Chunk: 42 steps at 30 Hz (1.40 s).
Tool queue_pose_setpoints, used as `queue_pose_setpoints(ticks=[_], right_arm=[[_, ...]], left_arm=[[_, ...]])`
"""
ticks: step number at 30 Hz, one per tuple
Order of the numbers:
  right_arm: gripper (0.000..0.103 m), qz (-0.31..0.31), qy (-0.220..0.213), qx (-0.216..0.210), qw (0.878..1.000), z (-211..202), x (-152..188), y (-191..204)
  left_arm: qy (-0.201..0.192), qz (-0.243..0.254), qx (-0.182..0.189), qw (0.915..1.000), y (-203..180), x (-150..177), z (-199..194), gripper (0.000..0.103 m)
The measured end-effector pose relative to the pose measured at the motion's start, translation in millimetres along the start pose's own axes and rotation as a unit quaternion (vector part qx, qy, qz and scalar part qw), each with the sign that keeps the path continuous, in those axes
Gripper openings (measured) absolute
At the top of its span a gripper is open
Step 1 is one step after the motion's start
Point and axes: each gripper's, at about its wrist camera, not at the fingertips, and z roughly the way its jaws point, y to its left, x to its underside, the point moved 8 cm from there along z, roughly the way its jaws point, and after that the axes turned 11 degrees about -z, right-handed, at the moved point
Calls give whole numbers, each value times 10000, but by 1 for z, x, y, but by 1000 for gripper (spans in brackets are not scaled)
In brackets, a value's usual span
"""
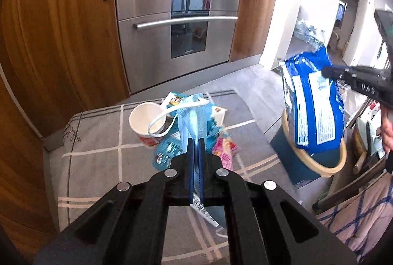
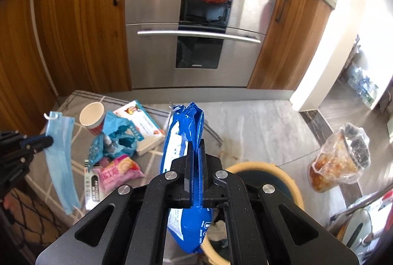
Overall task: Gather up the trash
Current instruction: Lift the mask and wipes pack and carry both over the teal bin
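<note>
My left gripper (image 1: 196,142) is shut on a light blue face mask (image 1: 192,117), held above the floor mat; the mask also shows hanging at the left of the right wrist view (image 2: 60,149). My right gripper (image 2: 195,144) is shut on a blue snack bag (image 2: 184,132), held over the dark blue bin with a tan rim (image 2: 289,181). In the left wrist view the bag (image 1: 314,98) hangs over the bin (image 1: 316,164). On the mat lie a paper cup (image 2: 92,115), a torn blue wrapper (image 2: 118,139), a pink packet (image 2: 118,173) and a white box (image 2: 140,125).
A grey checked mat (image 1: 98,154) covers the floor before a steel oven (image 2: 196,27) and wooden cabinets (image 2: 73,32). A clear plastic bag with food containers (image 2: 341,157) stands on the floor at the right. A chair with a quilted cushion (image 1: 363,211) is at the right.
</note>
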Motion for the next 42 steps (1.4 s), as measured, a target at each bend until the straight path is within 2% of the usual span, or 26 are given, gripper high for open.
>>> queue_pose_setpoints(ticks=[8,15,21,24,29,36,42], right_arm=[[3,287,53,135,9995,-2,11,-29],[3,466,-14,413,9981,-14,21,-57],[3,763,48,831,9936,-23,44,-99],[3,1008,103,986,9900,-24,56,-121],[3,1205,313,1204,9849,-13,78,-147],[3,1969,786,861,9735,17,113,-174],[3,2073,1332,506,9678,44,136,-163]], left_arm=[[-133,211,257,9994,-33,-13,-3,3],[-378,781,501,9950,-76,-19,-6,3],[-608,1034,1024,9875,-121,-30,-16,3],[-835,1203,1280,9809,-147,-38,-26,3],[-988,1305,1573,9739,-180,-41,-24,3],[-983,1865,2026,9563,-239,-24,9,3],[-775,1893,2245,9528,-264,-16,43,3]])
